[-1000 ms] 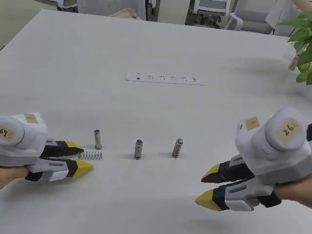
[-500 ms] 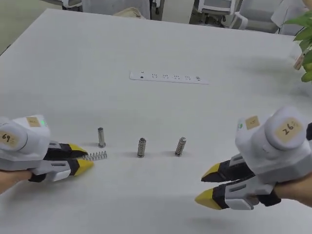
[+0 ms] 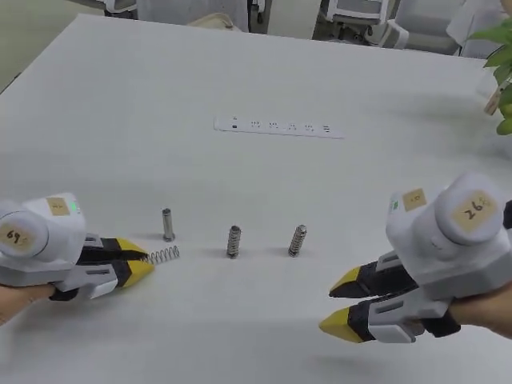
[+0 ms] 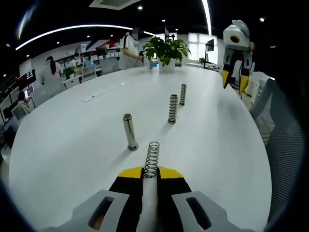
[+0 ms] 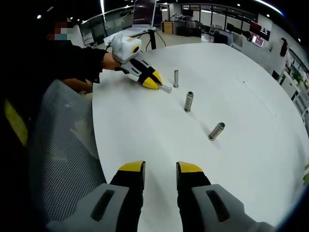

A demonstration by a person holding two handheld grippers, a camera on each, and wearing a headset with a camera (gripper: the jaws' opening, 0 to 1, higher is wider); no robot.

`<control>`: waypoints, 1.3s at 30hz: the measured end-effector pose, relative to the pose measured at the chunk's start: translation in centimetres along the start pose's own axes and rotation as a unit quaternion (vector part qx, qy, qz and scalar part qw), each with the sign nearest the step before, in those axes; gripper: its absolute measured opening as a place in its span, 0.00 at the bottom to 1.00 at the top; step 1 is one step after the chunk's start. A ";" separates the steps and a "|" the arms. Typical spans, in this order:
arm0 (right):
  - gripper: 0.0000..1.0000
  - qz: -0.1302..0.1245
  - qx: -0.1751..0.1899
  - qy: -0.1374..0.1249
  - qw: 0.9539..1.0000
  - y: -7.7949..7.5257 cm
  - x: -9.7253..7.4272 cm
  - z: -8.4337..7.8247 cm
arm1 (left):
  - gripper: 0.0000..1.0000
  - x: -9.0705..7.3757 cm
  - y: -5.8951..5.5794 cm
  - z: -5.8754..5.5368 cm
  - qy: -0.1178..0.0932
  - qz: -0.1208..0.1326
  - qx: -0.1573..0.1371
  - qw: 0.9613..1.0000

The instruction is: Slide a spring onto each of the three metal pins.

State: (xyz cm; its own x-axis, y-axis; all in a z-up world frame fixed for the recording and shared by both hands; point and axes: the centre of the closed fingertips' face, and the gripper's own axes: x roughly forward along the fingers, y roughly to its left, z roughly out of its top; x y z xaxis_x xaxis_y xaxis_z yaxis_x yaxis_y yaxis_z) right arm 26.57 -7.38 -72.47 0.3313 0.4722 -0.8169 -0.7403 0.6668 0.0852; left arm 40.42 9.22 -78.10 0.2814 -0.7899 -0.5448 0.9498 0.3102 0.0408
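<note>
Desk (image 3: 264, 64): white, wide; a power strip (image 3: 279, 127) lies flat at upper centre of the head view.
Right claw (image 3: 330, 310): lower right of the head view, gripped in a hand, tips aimed left and a little down. Its own view (image 5: 160, 169) shows the jaws parted with nothing between them.
Left claw (image 3: 146, 261): lower left of the head view, tips aimed right. Its own view (image 4: 150, 171) shows the jaws nearly closed, pinching one end of the loose spring. The right gripper view (image 5: 153, 83) shows the sleeve and hand behind it.
Sprung pins: middle pin (image 3: 234, 241) upright, right-hand pin (image 3: 298, 240) leaning right, each wearing a spring.
Bare pin (image 3: 168, 225): upright, no spring, just above the claw tips.
Loose spring (image 3: 163, 255): long axis left to right, free end slightly raised to the right, below the bare pin's foot. In the left gripper view (image 4: 152, 158) it points straight ahead, just right of that pin (image 4: 129, 132).
</note>
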 end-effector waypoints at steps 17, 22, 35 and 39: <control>0.23 0.019 -0.017 -0.017 1.000 0.9 0.1 1.6 | 0.02 -2.3 -4.7 0.8 -0.019 -0.030 0.010 0.999; 0.23 0.025 -0.022 -0.023 0.999 1.2 0.1 2.1 | 0.02 -3.2 -6.9 1.9 -0.032 -0.044 0.022 0.998; 0.23 0.060 -0.028 -0.058 0.996 3.0 0.0 4.2 | 0.02 -5.2 -9.9 4.7 -0.067 -0.057 0.037 0.995; 0.23 0.077 -0.029 -0.075 0.994 3.9 0.0 5.3 | 0.02 -5.6 -10.5 5.6 -0.080 -0.059 0.040 0.994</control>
State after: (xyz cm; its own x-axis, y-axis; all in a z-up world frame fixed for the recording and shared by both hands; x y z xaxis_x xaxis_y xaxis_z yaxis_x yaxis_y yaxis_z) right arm 26.81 -1.72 -69.12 0.2916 0.6490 -0.7027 -0.8197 0.5482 0.1662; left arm 29.65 7.44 -70.75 0.1792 -0.8941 -0.4104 0.9836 0.1723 0.0540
